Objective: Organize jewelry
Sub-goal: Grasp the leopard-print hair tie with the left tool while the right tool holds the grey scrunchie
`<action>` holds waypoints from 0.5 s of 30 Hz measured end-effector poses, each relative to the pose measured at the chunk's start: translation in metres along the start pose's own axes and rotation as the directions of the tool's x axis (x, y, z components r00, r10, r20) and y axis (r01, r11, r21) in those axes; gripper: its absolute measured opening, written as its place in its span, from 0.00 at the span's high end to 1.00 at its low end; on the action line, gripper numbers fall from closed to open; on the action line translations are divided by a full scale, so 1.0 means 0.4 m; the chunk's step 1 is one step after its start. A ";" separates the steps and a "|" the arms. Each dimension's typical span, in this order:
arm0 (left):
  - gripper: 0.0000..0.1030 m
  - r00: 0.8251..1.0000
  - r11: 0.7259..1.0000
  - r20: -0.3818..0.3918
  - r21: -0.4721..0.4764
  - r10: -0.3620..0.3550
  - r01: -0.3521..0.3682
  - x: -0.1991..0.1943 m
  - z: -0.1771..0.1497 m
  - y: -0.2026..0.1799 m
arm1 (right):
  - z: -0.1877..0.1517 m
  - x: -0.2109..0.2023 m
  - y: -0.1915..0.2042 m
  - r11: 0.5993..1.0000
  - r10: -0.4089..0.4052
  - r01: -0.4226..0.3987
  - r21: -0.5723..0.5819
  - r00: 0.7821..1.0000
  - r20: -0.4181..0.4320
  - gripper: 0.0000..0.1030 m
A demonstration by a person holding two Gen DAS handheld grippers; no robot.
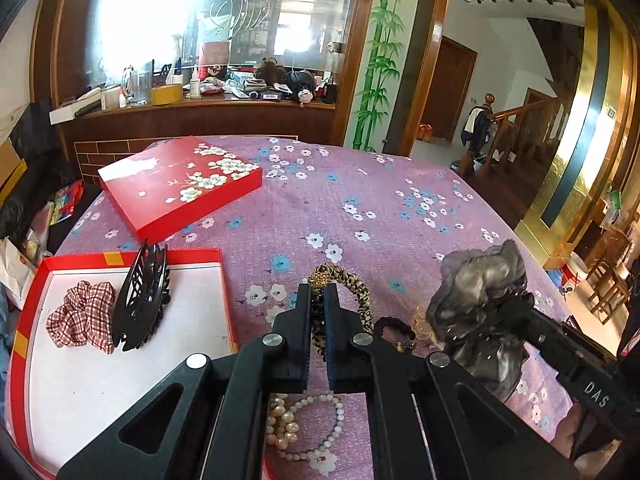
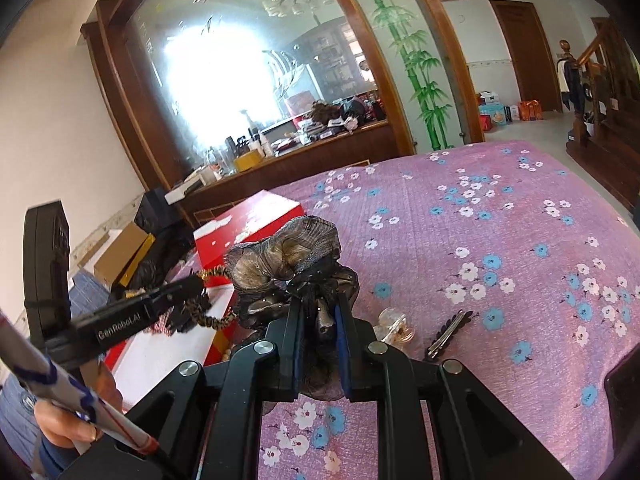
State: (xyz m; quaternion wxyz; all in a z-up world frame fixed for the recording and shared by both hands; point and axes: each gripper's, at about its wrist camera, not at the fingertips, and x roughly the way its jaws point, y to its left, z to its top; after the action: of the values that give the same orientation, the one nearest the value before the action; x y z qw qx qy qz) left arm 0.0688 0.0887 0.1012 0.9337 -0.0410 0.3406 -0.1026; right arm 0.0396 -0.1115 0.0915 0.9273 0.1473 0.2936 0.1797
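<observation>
Your left hand-held gripper (image 1: 319, 312) is pressed together on the leopard-print hair tie (image 1: 352, 284), which loops out past the fingertips and hangs clear of the floral cloth on the desk (image 1: 360, 208). Your right hand-held gripper (image 2: 318, 320) is pinching the grey gauze scrunchie (image 2: 288, 256), the fabric bunched between its fingers and billowing above them, also held off the cloth. So you are mid-carry with one piece in each hand, and the open red box (image 1: 120, 258) sits at the near left corner of the desk, already holding the plaid scrunchie (image 1: 82, 312) and the black claw clip (image 1: 140, 304). The box lid (image 1: 180, 184) lies further back on the left side. Still waiting on the cloth are the pearl bracelet (image 1: 304, 428) just under your left gripper, a small black hair tie (image 1: 394, 326) beside it, and, seen from the right wrist, a clear clip (image 2: 394, 326) and a dark hair pin (image 2: 446, 330) near the right gripper. The next move, as I judge it, is to swing the leopard tie left over the white floor of the box, where bare space lies nearer you than the scrunchie and clip, lower it, and only then let go. Keep the right hand back until the left is clear, since both would cross the same rim.
</observation>
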 end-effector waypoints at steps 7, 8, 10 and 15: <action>0.95 0.999 0.999 -0.003 0.014 0.041 -0.041 0.002 -0.009 0.012 | -0.021 0.015 0.035 0.998 0.009 -0.010 -0.062 1.000 -0.020 0.85; 0.95 0.999 0.999 -0.003 0.007 0.044 -0.044 0.001 -0.010 0.016 | -0.024 0.016 0.039 0.998 0.012 -0.013 -0.067 1.000 -0.022 0.85; 0.95 0.999 0.999 -0.002 -0.001 0.044 -0.044 -0.003 -0.008 0.022 | -0.028 0.019 0.044 0.997 0.012 -0.014 -0.077 1.000 -0.025 0.85; 0.95 1.000 0.999 0.003 -0.039 0.028 -0.028 -0.049 -0.008 0.037 | -0.029 0.024 0.044 0.996 0.017 -0.019 -0.083 1.000 -0.026 0.85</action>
State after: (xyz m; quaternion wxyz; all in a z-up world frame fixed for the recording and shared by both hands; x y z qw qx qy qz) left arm 0.0546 0.1075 0.1087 0.9348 -0.0545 0.3412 -0.0828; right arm 0.0357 -0.0899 0.0846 0.9272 0.1088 0.2960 0.2022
